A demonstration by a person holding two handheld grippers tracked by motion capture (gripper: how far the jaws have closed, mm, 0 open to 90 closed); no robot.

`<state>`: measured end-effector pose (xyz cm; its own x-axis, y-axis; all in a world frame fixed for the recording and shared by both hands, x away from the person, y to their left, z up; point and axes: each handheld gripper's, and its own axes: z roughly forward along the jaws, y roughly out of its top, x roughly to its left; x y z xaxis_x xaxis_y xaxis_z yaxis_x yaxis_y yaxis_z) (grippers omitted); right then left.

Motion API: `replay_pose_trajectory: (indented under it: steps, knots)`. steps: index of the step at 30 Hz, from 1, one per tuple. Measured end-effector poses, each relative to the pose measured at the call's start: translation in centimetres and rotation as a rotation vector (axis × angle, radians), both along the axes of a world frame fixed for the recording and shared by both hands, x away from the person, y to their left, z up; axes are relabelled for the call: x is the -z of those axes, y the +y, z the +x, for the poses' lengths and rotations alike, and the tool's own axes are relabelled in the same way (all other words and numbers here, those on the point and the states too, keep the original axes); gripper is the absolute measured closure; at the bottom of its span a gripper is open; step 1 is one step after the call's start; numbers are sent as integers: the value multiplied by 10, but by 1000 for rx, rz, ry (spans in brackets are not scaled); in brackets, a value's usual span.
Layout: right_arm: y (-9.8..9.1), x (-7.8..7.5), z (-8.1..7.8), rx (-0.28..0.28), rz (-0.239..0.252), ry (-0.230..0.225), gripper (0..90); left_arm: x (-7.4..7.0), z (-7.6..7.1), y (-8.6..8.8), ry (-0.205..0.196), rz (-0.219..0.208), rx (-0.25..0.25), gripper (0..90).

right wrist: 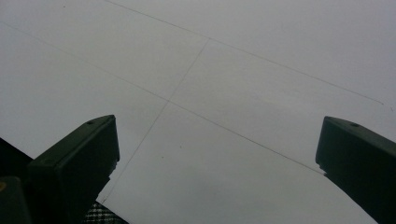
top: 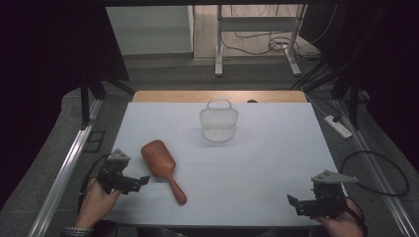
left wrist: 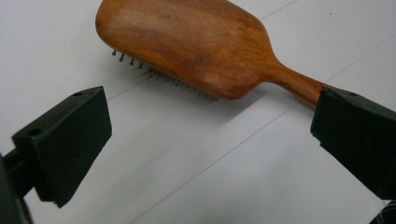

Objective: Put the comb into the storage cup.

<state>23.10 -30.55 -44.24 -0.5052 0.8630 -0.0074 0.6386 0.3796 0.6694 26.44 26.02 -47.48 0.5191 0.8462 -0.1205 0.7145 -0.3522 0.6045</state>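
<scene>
A white-covered desk [top: 257,163] sits in a dim room, with a bare floor and trailing cables beyond its far edge. Near the front left lies a wooden hairbrush [top: 160,165], bristles down, its paddle head pointing away and its handle running toward the person. A white wire basket [top: 219,122] stands upright well apart from it, toward the far middle of the desk.

The left claw [top: 143,179] hovers just beside the brush, jaws spread wide and empty; in the left gripper view the brush [left wrist: 196,44] lies just ahead, and its handle slips behind one jaw. The right claw [top: 292,201] waits at the front right, also wide open with nothing between its jaws, over bare desk.

This looks like the approach step, before any grasp. The next move probably calls for lowering the left claw so the jaws straddle the narrow handle, then closing squarely so the heavier head does not swing or twist free when lifted, perhaps toward the basket.
</scene>
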Motion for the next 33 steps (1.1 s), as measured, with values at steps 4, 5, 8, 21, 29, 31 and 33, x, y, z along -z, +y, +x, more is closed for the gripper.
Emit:
replay_pose_trajectory:
  steps: [4, 5, 8, 21, 29, 31, 33]
  knots:
    - [0, 0, 0, -1, -1, 2, 0, 0, 7, -3, 8, 8, 10, 0]
    - [0, 0, 0, -1, -2, 2, 0, 0, 8, -4, 9, 9, 11, 0]
    - [0, 0, 0, -2, -2, 2, 0, -1, 14, -8, 16, 18, 20, 0]
    - [1, 0, 0, -6, -8, 4, 0, 0, 35, -17, 49, 45, 34, 0]
    - [1, 1, 0, -14, -8, 3, 0, -1, 39, -13, 54, 76, 15, 203]
    - [1, 1, 0, -15, -8, 4, 0, -2, 38, -11, 53, 74, 6, 253]
    - [1, 1, 0, -15, -8, 7, 0, -2, 38, -6, 63, 50, 1, 398]
